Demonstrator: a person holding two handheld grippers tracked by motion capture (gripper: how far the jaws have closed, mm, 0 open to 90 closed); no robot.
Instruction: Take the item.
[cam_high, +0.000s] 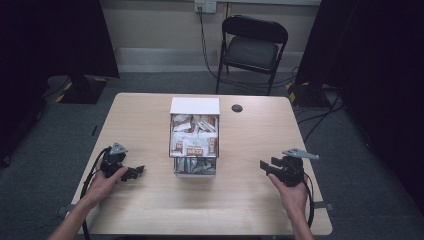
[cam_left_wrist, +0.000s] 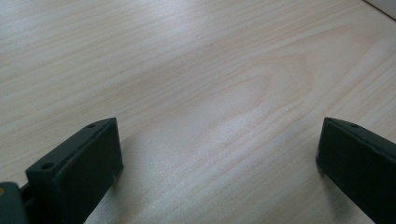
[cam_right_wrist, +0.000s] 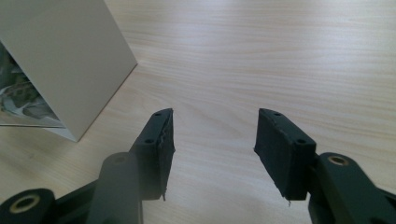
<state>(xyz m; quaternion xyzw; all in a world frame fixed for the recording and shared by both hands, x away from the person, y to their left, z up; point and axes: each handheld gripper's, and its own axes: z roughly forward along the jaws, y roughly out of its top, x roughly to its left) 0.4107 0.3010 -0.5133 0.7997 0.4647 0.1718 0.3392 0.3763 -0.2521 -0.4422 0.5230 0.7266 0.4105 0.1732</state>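
A white box (cam_high: 194, 135) with open tiers of snack packets (cam_high: 194, 146) stands at the middle of the wooden table (cam_high: 150, 205). My left gripper (cam_high: 136, 172) rests low at the table's left, held by a hand, jaws pointing right toward the box. In the left gripper view the left gripper (cam_left_wrist: 219, 149) is open over bare wood. My right gripper (cam_high: 264, 165) sits at the right, jaws pointing left toward the box. In the right gripper view the right gripper (cam_right_wrist: 212, 140) is open and empty, with the white box (cam_right_wrist: 70, 60) ahead on the left.
A black folding chair (cam_high: 252, 47) stands beyond the far edge of the table. A small black round cap (cam_high: 237, 108) sits on the tabletop behind the box. Cables (cam_high: 310, 200) trail from both grippers. Dark curtains flank the room.
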